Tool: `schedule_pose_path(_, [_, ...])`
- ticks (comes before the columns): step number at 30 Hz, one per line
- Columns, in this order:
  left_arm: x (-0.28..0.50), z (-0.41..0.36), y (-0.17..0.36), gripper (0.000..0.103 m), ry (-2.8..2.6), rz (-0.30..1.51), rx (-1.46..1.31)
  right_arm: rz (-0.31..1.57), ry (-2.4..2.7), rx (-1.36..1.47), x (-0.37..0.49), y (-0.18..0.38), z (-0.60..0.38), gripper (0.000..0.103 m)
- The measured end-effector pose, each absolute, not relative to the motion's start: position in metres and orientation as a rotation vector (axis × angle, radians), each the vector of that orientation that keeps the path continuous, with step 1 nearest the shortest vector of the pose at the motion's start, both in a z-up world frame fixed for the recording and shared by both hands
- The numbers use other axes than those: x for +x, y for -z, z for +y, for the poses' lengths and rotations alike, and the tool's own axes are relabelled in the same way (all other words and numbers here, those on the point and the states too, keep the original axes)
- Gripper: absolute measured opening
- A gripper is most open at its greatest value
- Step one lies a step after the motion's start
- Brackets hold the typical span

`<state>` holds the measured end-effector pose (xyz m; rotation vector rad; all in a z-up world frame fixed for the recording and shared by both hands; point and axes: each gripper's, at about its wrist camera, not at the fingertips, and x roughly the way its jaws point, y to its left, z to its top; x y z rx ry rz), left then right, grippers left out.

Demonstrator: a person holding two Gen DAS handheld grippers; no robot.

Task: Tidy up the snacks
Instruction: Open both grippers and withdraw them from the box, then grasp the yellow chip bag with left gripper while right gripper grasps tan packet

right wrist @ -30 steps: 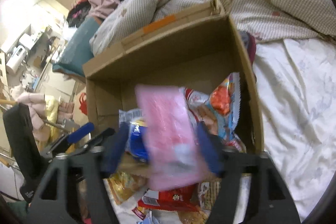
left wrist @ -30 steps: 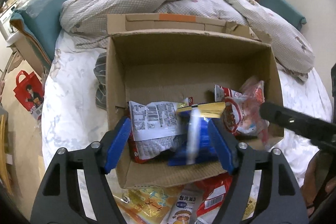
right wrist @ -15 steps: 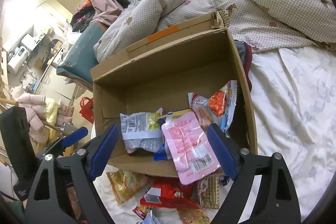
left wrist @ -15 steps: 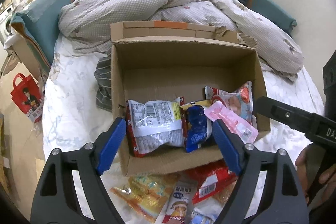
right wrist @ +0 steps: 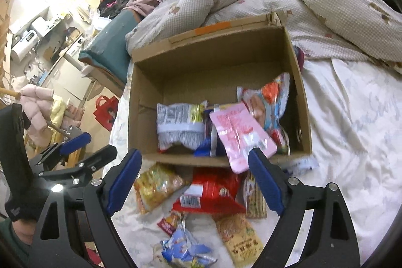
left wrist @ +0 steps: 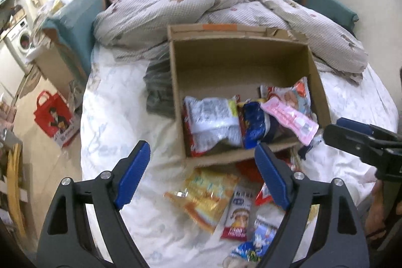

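**Inspector:** Left tool and right tool both stand wide with nothing between the jaws, which have just been opening.

**Clerk:** Progress?

**Inspector:** Partway, I judge. Four or so packets, including the pink packet, lie in the cardboard box. Loose snacks remain on the bed before it.

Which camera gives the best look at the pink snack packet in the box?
The right wrist view: the pink packet faces the lens nearly flat, its lower end hanging over the cardboard box's front edge. In the left wrist view, the packet appears narrower, slanting toward the box's right corner.
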<state>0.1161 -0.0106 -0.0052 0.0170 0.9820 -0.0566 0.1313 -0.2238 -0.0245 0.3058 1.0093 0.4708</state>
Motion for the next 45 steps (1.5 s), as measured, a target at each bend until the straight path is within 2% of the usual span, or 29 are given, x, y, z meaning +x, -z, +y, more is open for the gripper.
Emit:
schedule_pose_path(4, [0.099,-0.006,0.005,0.083,0.022,0.982,0.048,1.032,-0.466,0.308,0.112,0.028,-0.225,0.089])
schedule_pose_path(17, [0.077,0.016,0.022,0.083,-0.010,1.078,-0.095,1.121,-0.391,0.334,0.082,0.051,-0.231,0.089])
schedule_pose_path(28, [0.083,0.046,0.080,0.083,-0.050,1.312,-0.356,1.197,-0.334,0.410,0.091,0.073,-0.239,0.089])
schedule_pose_path(32, [0.105,0.029,0.102,0.083,-0.029,1.375,-0.314,1.199,-0.325,0.429,0.092,0.073,-0.244,0.089])
schedule_pose_path(41, [0.129,0.014,0.150,0.083,-0.050,1.388,-0.408,1.191,-0.255,0.448,0.093,0.075,-0.259,0.089])
schedule_pose_path(45, [0.129,0.002,0.148,0.066,-0.021,1.371,-0.386,1.199,-0.237,0.483,0.095,0.079,-0.268,0.089])
